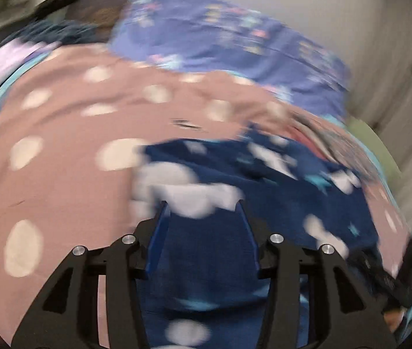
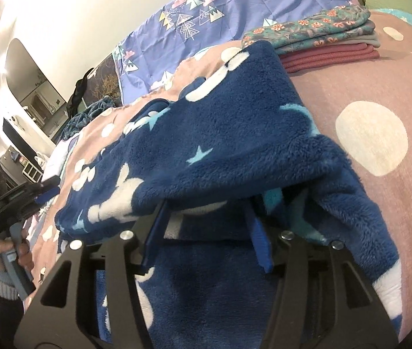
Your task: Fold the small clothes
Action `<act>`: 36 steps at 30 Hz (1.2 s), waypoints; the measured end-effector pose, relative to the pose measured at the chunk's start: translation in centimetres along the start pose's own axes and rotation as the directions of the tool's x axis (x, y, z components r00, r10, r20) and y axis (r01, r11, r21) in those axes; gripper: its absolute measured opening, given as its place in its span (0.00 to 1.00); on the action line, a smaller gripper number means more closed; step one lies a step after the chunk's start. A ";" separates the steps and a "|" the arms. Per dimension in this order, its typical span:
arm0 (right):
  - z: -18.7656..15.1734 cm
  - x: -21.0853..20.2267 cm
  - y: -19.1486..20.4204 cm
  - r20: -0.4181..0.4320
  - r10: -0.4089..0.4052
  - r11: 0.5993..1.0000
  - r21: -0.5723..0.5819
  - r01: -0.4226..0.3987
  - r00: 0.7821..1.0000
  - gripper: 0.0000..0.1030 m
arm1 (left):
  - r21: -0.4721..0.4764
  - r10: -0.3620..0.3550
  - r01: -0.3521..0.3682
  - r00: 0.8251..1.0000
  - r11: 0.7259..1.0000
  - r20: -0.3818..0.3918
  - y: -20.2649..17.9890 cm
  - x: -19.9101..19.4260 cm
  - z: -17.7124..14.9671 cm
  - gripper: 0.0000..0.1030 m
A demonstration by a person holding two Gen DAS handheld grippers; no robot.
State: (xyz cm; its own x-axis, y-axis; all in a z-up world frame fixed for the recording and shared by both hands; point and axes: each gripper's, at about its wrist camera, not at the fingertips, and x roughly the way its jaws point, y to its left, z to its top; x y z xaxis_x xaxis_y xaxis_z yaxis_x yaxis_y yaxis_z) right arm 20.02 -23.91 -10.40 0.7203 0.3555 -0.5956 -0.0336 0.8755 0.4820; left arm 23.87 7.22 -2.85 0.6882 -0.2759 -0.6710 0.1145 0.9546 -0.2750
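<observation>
Now, fleece garment (image 2: 235, 122) draped over right gripper (image 2: 209, 203)

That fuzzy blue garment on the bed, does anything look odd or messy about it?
The blue fleece garment is rumpled and half-lifted, one edge draped over the right claw, unlike the neatly folded stack behind it. Nothing looks torn or spilled.

The fleece garment (image 2: 235, 133) lies on the bedspread (image 2: 380, 93), its near edge draped over the right gripper (image 2: 209, 218). Behind it sits a stack of folded clothes (image 2: 322, 40), and a patterned sheet (image 2: 235, 8) lies further back. The left gripper (image 2: 17, 200) is to the left.
</observation>
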 end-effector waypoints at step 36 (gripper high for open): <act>1.9 1.4 0.2 0.026 -0.297 0.939 -0.176 0.297 0.955 0.28 | -0.021 -0.017 0.014 0.988 1.000 -0.152 -5.3 14.0 6.2 0.68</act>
State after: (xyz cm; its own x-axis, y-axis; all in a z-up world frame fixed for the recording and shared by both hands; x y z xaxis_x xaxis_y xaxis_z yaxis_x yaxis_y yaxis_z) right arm 22.38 -23.87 -9.93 0.7157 0.0710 -0.6948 0.0603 0.9848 0.1628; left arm 37.36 -0.97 -6.54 0.5696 -0.3060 -0.7628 0.1090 0.9480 -0.2989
